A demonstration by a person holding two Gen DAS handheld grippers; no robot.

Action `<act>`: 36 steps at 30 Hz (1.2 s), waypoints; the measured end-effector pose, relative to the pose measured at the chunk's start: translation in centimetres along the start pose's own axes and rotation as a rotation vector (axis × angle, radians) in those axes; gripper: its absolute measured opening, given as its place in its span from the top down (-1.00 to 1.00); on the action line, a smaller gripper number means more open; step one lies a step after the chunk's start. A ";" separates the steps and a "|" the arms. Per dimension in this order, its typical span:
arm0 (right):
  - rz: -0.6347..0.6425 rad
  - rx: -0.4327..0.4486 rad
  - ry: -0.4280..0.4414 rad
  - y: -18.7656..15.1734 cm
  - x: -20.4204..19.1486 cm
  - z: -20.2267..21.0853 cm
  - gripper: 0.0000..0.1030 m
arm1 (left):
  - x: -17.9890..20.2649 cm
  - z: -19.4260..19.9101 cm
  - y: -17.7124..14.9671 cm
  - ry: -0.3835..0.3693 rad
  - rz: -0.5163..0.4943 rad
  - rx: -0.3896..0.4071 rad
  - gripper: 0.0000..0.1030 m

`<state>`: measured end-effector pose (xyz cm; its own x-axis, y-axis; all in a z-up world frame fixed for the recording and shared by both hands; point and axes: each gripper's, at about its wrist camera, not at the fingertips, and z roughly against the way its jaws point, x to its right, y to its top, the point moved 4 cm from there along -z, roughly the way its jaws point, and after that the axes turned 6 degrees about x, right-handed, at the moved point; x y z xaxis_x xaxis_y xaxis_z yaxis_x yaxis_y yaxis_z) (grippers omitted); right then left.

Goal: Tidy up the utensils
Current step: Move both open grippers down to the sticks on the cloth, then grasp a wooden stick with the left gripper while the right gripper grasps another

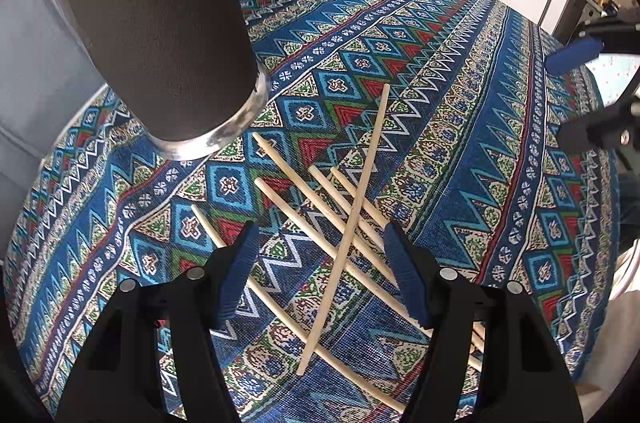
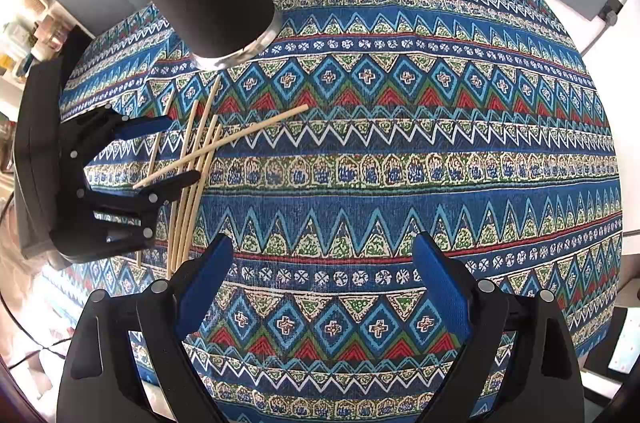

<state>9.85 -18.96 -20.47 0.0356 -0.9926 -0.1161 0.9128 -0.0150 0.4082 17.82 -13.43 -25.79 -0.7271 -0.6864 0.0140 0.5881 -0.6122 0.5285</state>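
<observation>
Left tool (image 1: 316,243) spread above chopsticks (image 1: 344,223)

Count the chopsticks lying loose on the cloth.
6. Five lie roughly parallel on the cloth, between the left tongs; one lies crossed over them. More stand in the cup; others may be hidden under the tongs.

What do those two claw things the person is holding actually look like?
Both match. The left gripper and right gripper are matte black plastic frames with cut-out slots and small round silver fasteners. Each carries two long tapering fingers faced with ribbed blue pads. A thin dark cable trails near the left one; no sleeves or markings show.
</observation>
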 end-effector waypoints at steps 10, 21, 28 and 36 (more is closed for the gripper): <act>0.045 -0.035 0.018 -0.8 -2.1 -1.1 -0.68 | -0.3 -0.4 0.5 -0.143 0.124 -0.044 0.86; 0.116 -0.059 0.053 -0.5 -5.4 -2.9 -0.68 | -2.8 1.7 -0.7 -0.100 0.261 -0.007 0.91; 0.171 -0.083 0.026 -0.4 -8.2 -4.4 -0.65 | -4.4 4.1 -2.6 -0.078 0.347 0.017 0.91; 0.145 -0.128 -0.022 -0.7 -9.4 -6.7 -0.43 | -5.5 6.1 -5.9 -0.050 0.444 0.027 0.91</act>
<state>11.63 -8.84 -25.75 0.1628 -0.9857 -0.0440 0.9430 0.1424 0.3009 16.19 -3.59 -23.79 -0.4226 -0.8603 0.2851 0.8384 -0.2516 0.4836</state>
